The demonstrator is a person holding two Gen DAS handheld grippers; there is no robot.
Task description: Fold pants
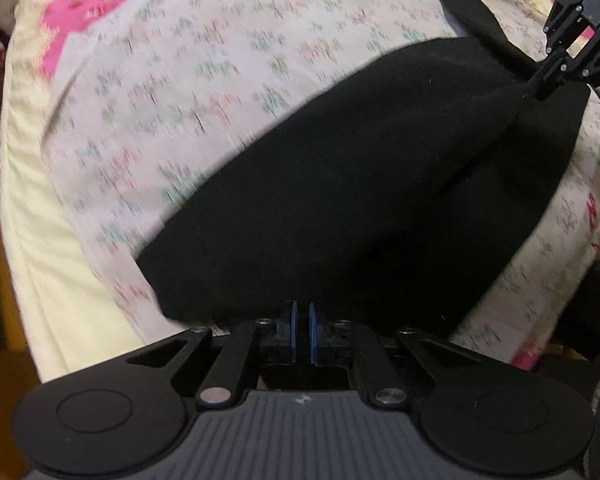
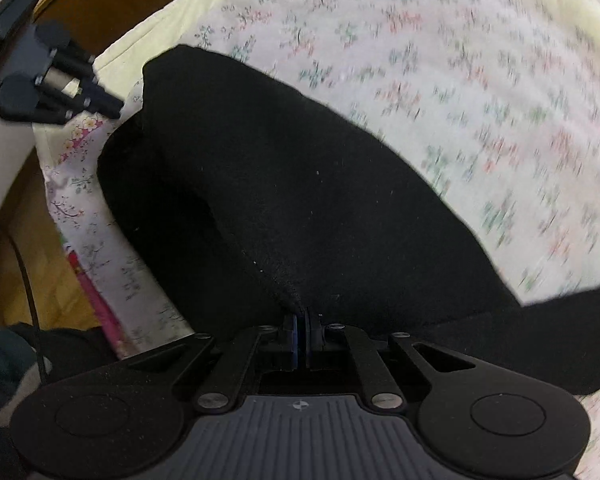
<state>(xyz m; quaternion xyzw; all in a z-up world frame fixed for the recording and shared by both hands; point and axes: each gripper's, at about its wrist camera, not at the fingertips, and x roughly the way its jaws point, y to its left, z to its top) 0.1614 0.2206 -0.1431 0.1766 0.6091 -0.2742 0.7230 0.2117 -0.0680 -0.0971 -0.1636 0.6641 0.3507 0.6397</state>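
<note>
So both claws are clamped onto the black pants [image 1: 340, 184] right now, one at each end of the same edge. On the left wrist view the left gripper [image 1: 302, 334] has its blue pads nearly together with dark cloth pinched at the tips, and the right gripper [image 1: 546, 86] shows up at the far side of the pants, its tips buried in a bunched peak of fabric. The right wrist view agrees: right gripper [image 2: 302, 334] squeezed tight on a pucker of cloth, left gripper [image 2: 112, 106] out past the far edge of the pants [image 2: 300, 184], though from there I can't tell if it's actually touching.

The pants are spread over the floral bedsheet [image 1: 220, 60], with the gripped edge lifted off it and the rest draping down. A strip of leg pokes out beyond the right gripper.

My guess is this is mid-fold, carrying the held edge across. Next bit needs both ends moved level and together so the edge lands square on the far side of the pants, then letting go
</note>
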